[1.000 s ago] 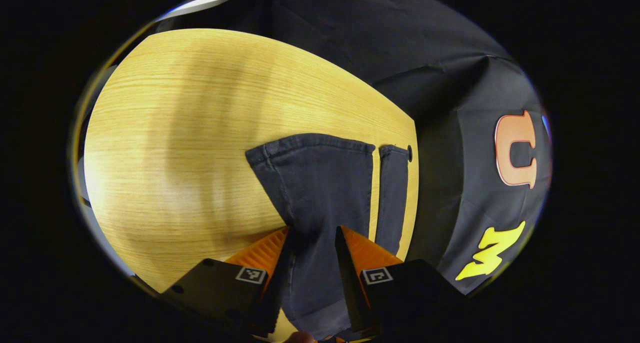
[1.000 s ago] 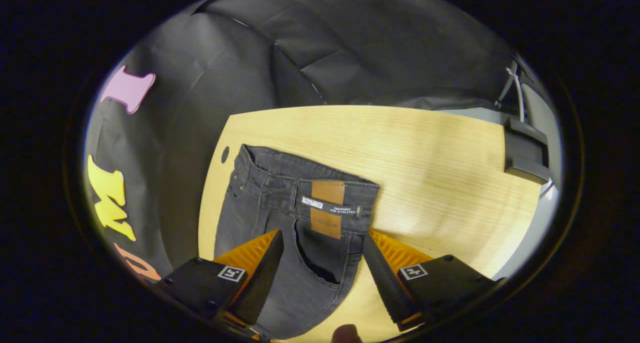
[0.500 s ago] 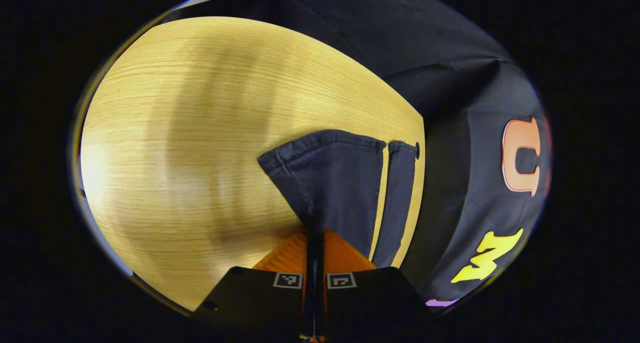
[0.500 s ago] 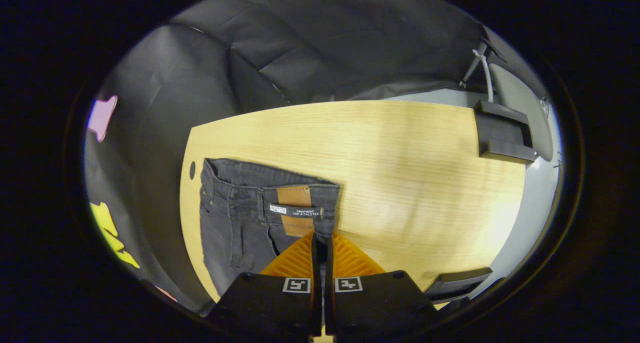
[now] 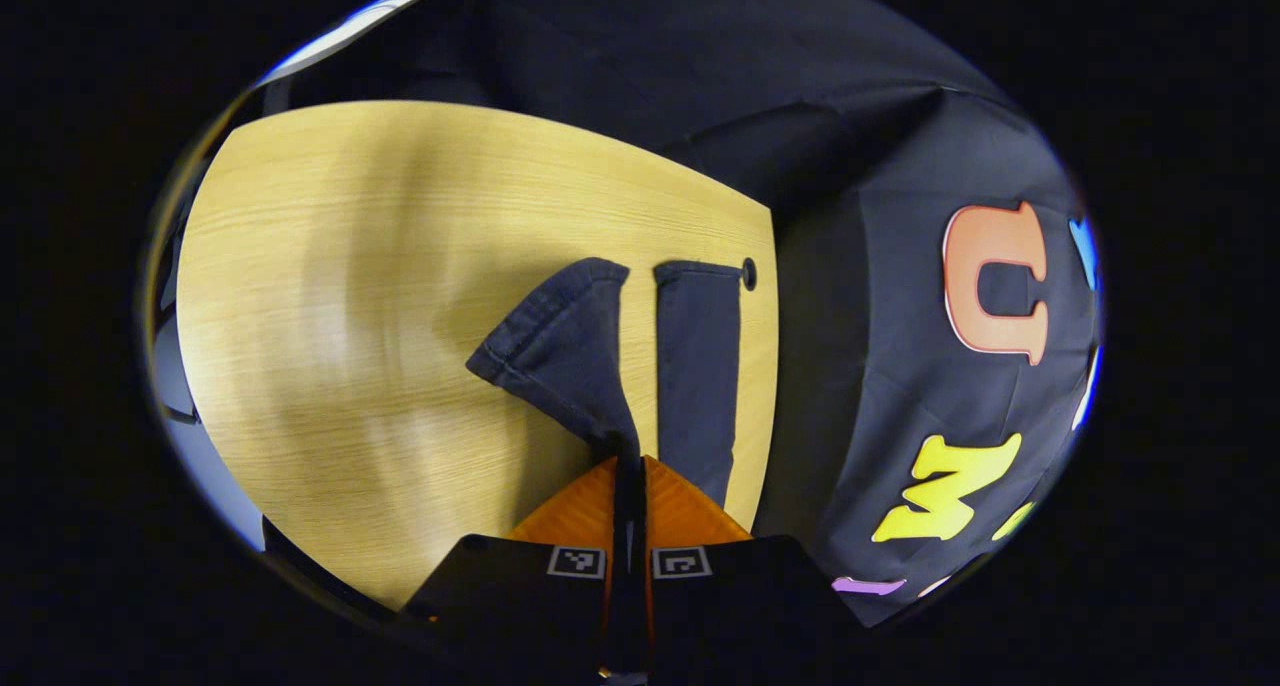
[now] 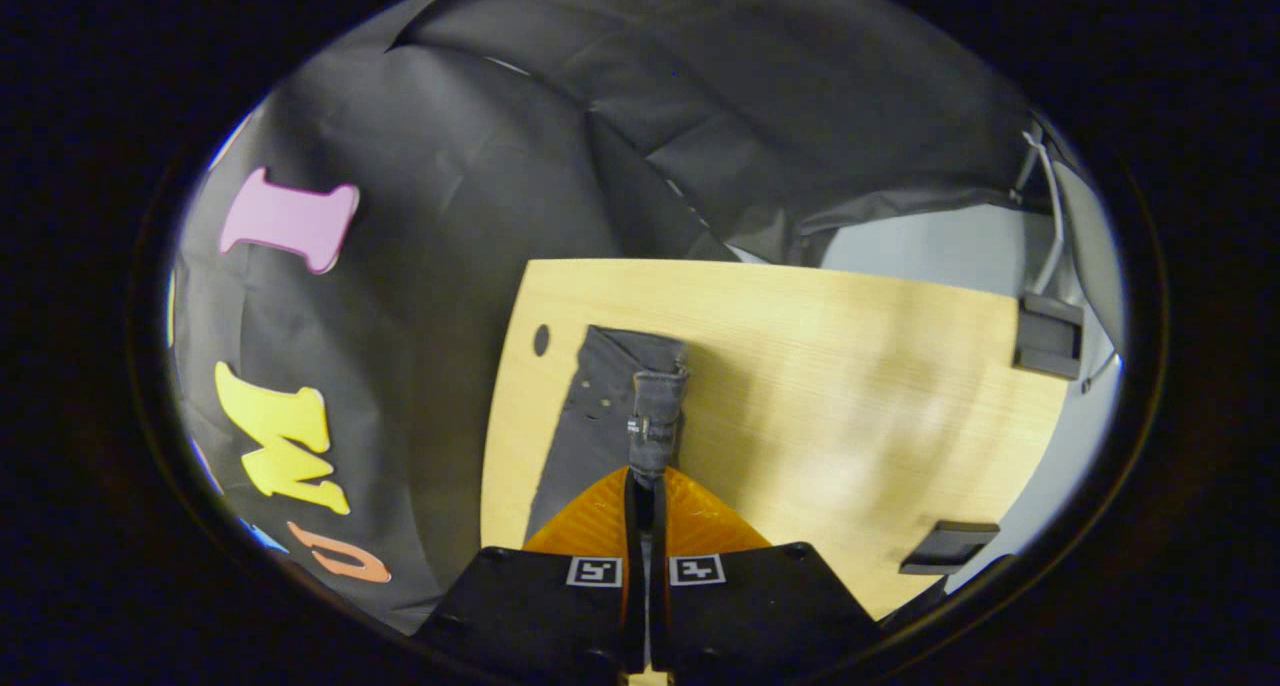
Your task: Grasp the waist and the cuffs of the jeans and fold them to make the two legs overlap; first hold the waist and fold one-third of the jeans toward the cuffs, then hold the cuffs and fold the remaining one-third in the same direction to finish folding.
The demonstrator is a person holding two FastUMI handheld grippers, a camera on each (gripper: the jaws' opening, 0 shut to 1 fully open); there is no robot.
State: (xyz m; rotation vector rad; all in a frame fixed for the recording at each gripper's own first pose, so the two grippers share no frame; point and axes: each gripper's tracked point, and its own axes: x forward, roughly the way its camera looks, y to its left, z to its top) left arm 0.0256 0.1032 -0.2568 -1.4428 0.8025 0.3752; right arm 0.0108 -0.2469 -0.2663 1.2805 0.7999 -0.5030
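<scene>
Dark jeans lie on a light wooden table [image 5: 350, 296]. In the left gripper view the near leg's cuff [image 5: 560, 351] is lifted off the table and curls over, and my left gripper [image 5: 628, 466] is shut on its edge. The far leg [image 5: 695, 366] lies flat beside it. In the right gripper view the waist [image 6: 655, 411] is raised and seen edge-on, pinched by my right gripper [image 6: 645, 481], which is shut on it. The far half of the waist [image 6: 595, 406] rests flat on the table.
The table's far edge [image 6: 505, 396] with a small round hole [image 6: 541, 340] meets the black cloth wall. Dark brackets [image 6: 1047, 336] sit at the table's right edge in the right gripper view. Bare wood spreads left of the cuffs [image 5: 330, 366].
Both grippers went from open to shut on the jeans, then lifted the near leg's cuff and the near waist half up and toward the far leg.
</scene>
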